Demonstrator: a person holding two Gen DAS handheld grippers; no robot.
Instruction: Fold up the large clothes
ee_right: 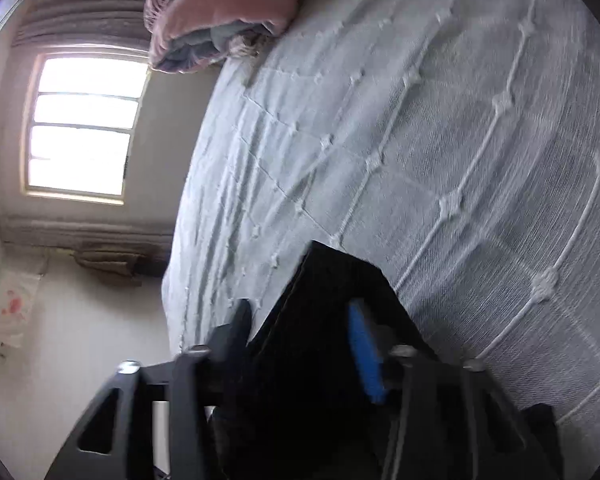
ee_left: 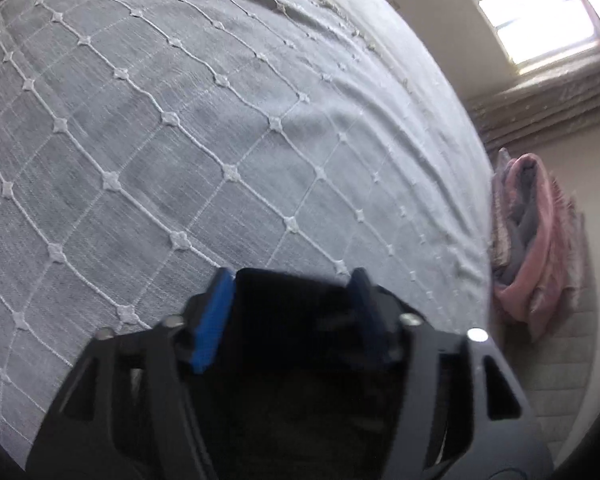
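Observation:
A black garment [ee_left: 292,340] lies on the grey-blue bedspread [ee_left: 180,120], which is stitched with white diamond lines. My left gripper [ee_left: 292,276] stands open over it, its blue pads wide apart, and the dark cloth fills the gap between them without being pinched. In the right wrist view the same black garment [ee_right: 320,320] shows a folded corner that points up the bedspread [ee_right: 460,140]. My right gripper [ee_right: 300,304] is open too, with one blue pad [ee_right: 364,352] beside the cloth. Most of the garment is hidden under the gripper bodies.
A folded pink and grey blanket pile [ee_left: 532,240] [ee_right: 220,12] sits at the bed's far edge. Beyond it are a bright window [ee_left: 540,12] [ee_right: 84,124], curtains and a pale wall. A white bag with red print [ee_right: 8,312] hangs by the wall.

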